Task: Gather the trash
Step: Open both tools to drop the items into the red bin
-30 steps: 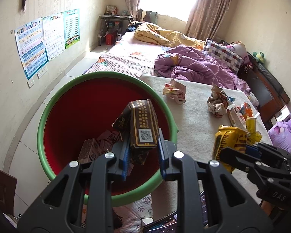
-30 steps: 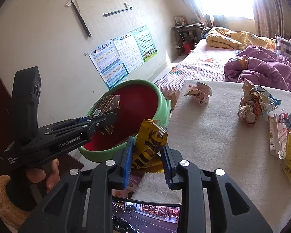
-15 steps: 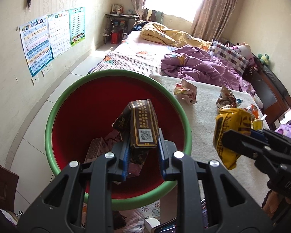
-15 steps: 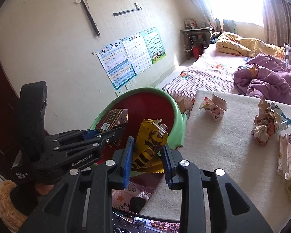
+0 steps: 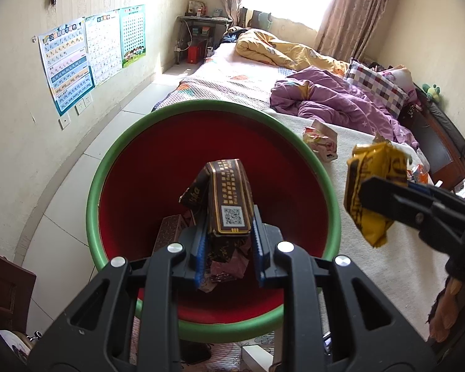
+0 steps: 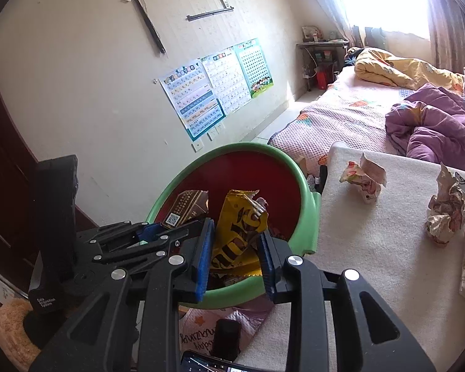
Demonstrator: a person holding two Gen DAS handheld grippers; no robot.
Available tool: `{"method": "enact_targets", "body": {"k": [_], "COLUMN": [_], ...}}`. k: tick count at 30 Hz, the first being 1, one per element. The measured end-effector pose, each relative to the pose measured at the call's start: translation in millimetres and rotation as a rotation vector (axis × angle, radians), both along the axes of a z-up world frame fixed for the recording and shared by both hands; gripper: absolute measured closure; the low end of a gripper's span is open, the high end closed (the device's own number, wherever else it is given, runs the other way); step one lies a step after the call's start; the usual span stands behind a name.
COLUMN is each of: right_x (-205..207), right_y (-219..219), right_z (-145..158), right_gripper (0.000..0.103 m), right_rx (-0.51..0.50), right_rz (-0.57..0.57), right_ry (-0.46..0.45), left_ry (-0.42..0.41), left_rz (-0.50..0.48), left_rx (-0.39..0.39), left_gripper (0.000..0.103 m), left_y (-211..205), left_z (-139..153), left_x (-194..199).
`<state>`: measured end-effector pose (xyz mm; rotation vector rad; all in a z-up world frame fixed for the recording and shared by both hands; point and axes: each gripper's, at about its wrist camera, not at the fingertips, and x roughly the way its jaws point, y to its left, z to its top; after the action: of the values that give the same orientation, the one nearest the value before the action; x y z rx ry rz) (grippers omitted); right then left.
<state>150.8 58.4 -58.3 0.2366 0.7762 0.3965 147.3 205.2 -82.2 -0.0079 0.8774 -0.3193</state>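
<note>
The left hand-held gripper [image 5: 229, 248] is clamped narrowly on a dark brown carton [image 5: 231, 198], which stands up between its blue pads with the QR code facing the camera. Directly beneath and ahead of it lies the open mouth of the red basin with a green rim [image 5: 91, 192], where a few brown wrappers already lie on the bottom. The right hand-held gripper [image 6: 237, 254] pinches a crumpled yellow snack bag [image 6: 238, 229], also in a narrow grip; from its own view the bag hangs over the near rim of the basin, just right of the left gripper's carton.

The step in hand looks like the drop: both pieces of trash are carried over the basin. The next move calls for opening the jaws so each piece falls inside. The right one may need to go a little farther over the rim first, since the bag sits near the edge and could slide down outside.

Beyond the right gripper, on the cream-covered surface [image 6: 372, 248], more trash waits: a crumpled pink-and-white carton [image 6: 364, 179] ahead, and a balled wrapper [image 6: 446, 210] farther to its right. Beyond these are the beds with a purple quilt [image 6: 434, 124].
</note>
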Motion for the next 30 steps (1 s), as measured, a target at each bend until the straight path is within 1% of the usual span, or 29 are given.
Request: {"method": "enact_targets", "body": {"k": [6,19,21,22,23,25,27,29,30], "right_x": [11,21,21,22,22,22,21,19,18], "right_y": [8,10,10,10,9,9,8,5,4], "right_z": [1,-2,-3,-2,-2,0,2,4,5], "right_gripper": [0.075,0.075,0.074,0.071,0.064,0.055,0.055,0.050,0.049], "right_rx": [-0.011,-0.013,-0.002,0.006,0.004,0.003,0.011,0.018,0.022], "right_rz": [0.006,0.020,0.026,0.034,0.033,0.035,0.038,0.037,0.034], "right_ry": [-0.005,0.011,0.017,0.023,0.023,0.019,0.017,0.011,0.008], "left_ry": [0.001,0.017,0.018,0.019,0.019,0.012,-0.007,-0.027,-0.030], "left_rz": [-0.005,-0.006,-0.004,-0.003,0.000,0.016,0.033,0.046,0.049], "left_rx": [0.021,0.025,0.025,0.025,0.027,0.031,0.028,0.034,0.035], "left_gripper": [0.080,0.080,0.080,0.080,0.080,0.074,0.054,0.051,0.050], "left_y": [3,1,3,3,3,4,7,8,10], "left_z": [-3,-8,-8,-8,-8,-7,-3,0,1], "left_x": [5,6,6,6,6,4,3,1,1]}}
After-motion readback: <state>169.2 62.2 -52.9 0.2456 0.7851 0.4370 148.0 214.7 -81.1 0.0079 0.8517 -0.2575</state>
